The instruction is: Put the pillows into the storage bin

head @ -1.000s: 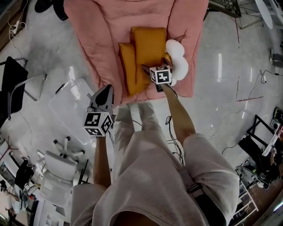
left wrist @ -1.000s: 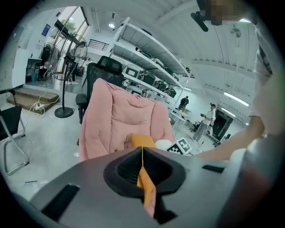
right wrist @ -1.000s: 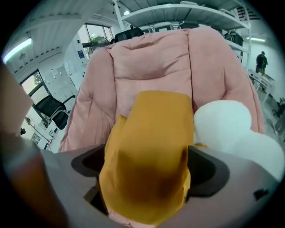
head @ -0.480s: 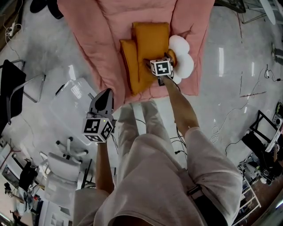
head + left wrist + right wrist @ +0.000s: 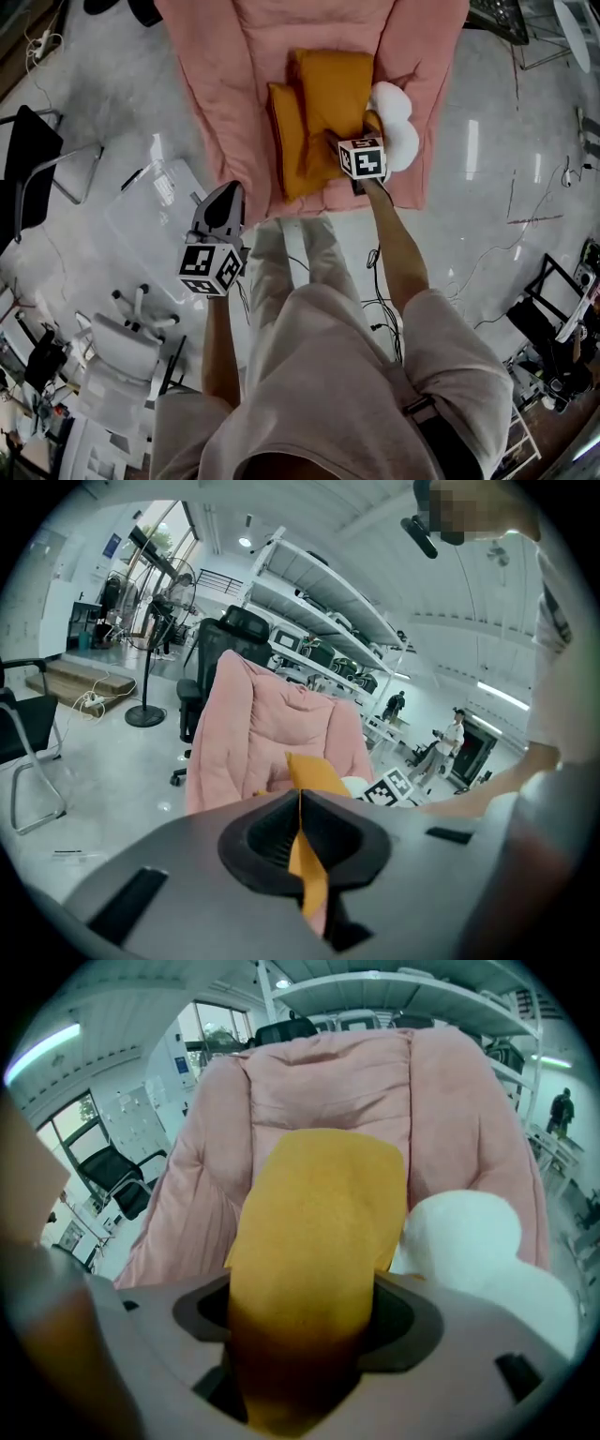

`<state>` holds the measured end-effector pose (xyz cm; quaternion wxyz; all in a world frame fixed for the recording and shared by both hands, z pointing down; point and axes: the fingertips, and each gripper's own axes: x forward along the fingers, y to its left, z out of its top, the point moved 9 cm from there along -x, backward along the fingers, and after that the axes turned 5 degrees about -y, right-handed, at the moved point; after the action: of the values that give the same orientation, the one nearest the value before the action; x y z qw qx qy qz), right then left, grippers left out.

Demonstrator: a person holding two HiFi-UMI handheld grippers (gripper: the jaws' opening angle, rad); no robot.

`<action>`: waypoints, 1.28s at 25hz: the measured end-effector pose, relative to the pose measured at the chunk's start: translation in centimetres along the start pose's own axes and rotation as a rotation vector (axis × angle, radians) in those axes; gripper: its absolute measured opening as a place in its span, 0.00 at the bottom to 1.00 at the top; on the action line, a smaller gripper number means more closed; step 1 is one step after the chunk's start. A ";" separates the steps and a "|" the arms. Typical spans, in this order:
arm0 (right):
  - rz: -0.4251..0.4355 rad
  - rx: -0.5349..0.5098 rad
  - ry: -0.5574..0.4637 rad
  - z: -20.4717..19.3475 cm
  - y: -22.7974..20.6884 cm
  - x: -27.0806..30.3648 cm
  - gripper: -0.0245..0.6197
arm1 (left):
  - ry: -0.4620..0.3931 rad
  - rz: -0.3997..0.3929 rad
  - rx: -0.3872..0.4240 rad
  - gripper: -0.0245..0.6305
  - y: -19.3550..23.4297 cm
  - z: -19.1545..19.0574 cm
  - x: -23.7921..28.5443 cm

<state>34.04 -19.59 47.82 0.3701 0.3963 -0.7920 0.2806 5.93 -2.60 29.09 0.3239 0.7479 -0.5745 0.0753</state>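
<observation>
Standing just before the front edge of a pink padded armchair [image 5: 234,84], the person [image 5: 328,375] reaches the right gripper [image 5: 345,142] onto the seat. Its jaws have just been closing and now clench the lower right corner of the upright orange pillow [image 5: 328,89]. In the right gripper view the pillow's bulk fills the whole gap between them and touches both sides. A second orange pillow [image 5: 286,141] leans against the first one's left side. A white cloud-shaped pillow [image 5: 398,131] touches its right side, close to the seat's right edge. The left gripper [image 5: 225,195] hangs off the chair's left front corner, above the floor, with its jaws drawn together to a thin slit and nothing in them. The clear storage bin [image 5: 141,234] sits on the floor just left of that gripper, beside the chair and well apart from the pillows. A broad stretch of glossy grey floor [image 5: 487,187] lies to the right of the chair. The left side is tighter: a black chair [image 5: 33,169] stands beyond the bin and a white office chair [image 5: 122,366] nearer the person. Cables [image 5: 375,309] trail by the person's legs. The print in view is the black-and-white square pattern on each gripper's marker cube [image 5: 362,159].
</observation>
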 end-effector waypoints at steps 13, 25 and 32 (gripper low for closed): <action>0.163 -0.342 -0.265 5.3 14.9 -12.5 0.61 | -0.120 0.160 -0.054 0.06 4.2 -0.9 -6.5; 0.574 -0.600 -0.256 8.4 38.9 -7.9 0.61 | -0.286 0.515 -0.225 0.06 14.2 -5.9 -22.5; 0.768 -0.746 -0.191 4.6 52.3 -3.5 0.62 | -0.338 0.716 -0.333 0.06 18.8 -12.4 -31.3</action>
<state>-9.83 6.12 34.45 0.2829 -0.0561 -0.9557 0.0585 -18.24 27.41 31.11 0.2950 0.4404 -0.8473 -0.0344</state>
